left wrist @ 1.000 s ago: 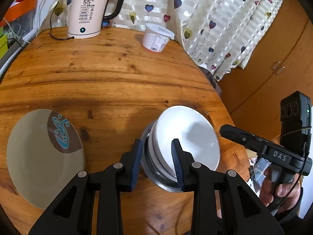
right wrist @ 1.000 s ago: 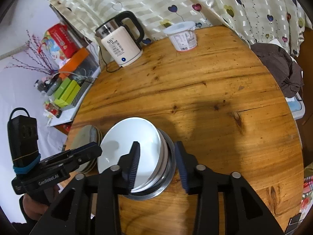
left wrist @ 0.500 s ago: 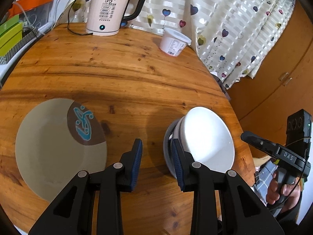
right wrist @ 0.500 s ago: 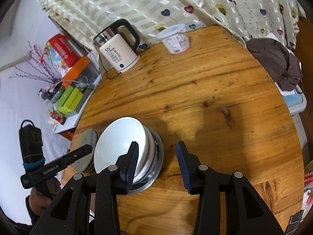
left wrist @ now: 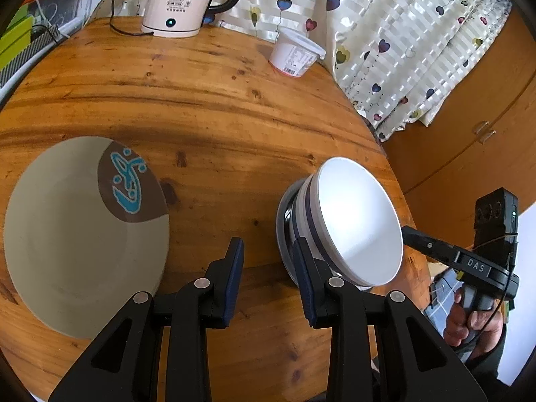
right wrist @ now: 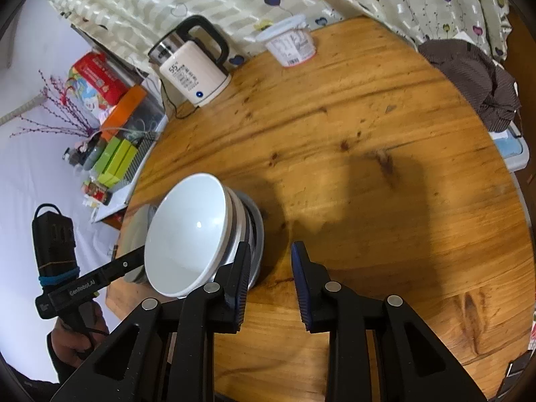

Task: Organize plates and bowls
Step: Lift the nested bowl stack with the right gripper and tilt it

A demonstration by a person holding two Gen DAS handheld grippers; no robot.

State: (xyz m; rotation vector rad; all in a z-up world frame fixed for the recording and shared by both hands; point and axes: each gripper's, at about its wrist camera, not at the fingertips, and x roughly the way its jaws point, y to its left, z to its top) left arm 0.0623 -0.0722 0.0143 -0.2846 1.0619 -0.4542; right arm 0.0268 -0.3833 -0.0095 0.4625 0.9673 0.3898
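A stack of white bowls sits nested in a metal bowl near the table's right edge; it also shows in the right wrist view. A beige plate with a brown and blue patch lies to the left; its edge shows behind the bowls in the right wrist view. My left gripper is open and empty, over bare wood between plate and bowls, its right finger beside the stack. My right gripper is open and empty, just right of the bowl stack.
A white electric kettle with its cord and a white plastic tub stand at the table's far side by the curtain. Brown cloth lies off the right edge. Boxes and clutter sit left of the table.
Both grippers have pulled back off the bowl stack: the left has moved left and the right has moved right, so neither straddles its rim any more. The bowls stay in place.
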